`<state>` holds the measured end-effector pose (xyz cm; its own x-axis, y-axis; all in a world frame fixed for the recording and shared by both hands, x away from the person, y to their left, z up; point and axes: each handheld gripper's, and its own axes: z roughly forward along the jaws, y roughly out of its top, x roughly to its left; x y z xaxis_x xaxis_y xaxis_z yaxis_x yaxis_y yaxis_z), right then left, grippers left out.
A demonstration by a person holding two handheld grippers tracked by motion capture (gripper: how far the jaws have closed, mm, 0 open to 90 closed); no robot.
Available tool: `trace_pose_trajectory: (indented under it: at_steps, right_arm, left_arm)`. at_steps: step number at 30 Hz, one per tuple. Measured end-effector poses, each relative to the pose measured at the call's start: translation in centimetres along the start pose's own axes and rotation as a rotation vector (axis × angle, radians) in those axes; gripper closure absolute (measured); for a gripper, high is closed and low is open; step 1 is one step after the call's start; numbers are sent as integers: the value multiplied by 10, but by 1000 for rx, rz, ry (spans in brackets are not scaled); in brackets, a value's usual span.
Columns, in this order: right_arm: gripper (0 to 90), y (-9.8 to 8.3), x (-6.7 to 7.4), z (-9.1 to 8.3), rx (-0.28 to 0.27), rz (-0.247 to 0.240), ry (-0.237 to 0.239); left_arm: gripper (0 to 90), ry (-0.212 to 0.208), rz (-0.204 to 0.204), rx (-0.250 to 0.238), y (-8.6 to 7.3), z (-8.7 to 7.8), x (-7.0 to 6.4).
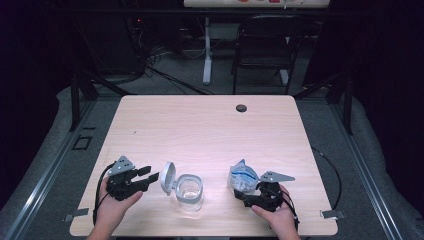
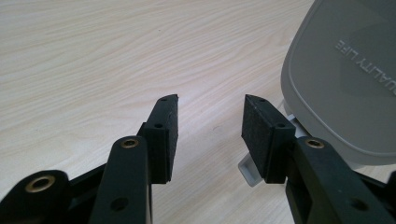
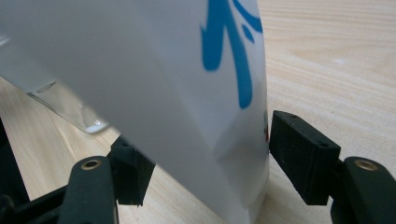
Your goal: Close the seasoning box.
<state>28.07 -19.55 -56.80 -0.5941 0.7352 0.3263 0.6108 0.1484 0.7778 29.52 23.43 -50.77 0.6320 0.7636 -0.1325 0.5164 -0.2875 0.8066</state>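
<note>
A clear plastic container stands near the table's front edge, its grey hinged lid swung open to the left. My left gripper is open just left of that lid, with nothing between its jaws. In the left gripper view the lid, printed "QUALITY LIFE", rises just past the right pad of my left gripper. A white pouch with blue print stands upright right of the container. My right gripper is shut on its lower part. In the right gripper view the pouch fills the gap of my right gripper.
The wooden table has a small dark round grommet at its far right. A black chair and a white desk leg stand on the floor beyond the far edge. Cables trail from both grippers.
</note>
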Motion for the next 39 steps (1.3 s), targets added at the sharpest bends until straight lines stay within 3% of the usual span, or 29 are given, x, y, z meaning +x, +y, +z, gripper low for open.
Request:
trace_pose_trajectory:
  at_steps: [17, 39]
  right_arm:
    - [347, -5, -3, 5, 21, 0, -12]
    - [368, -11, -5, 11, -23, -19, 3]
  left_arm:
    - [567, 2, 1, 6, 0, -1, 1]
    - [567, 2, 0, 3, 0, 0, 1]
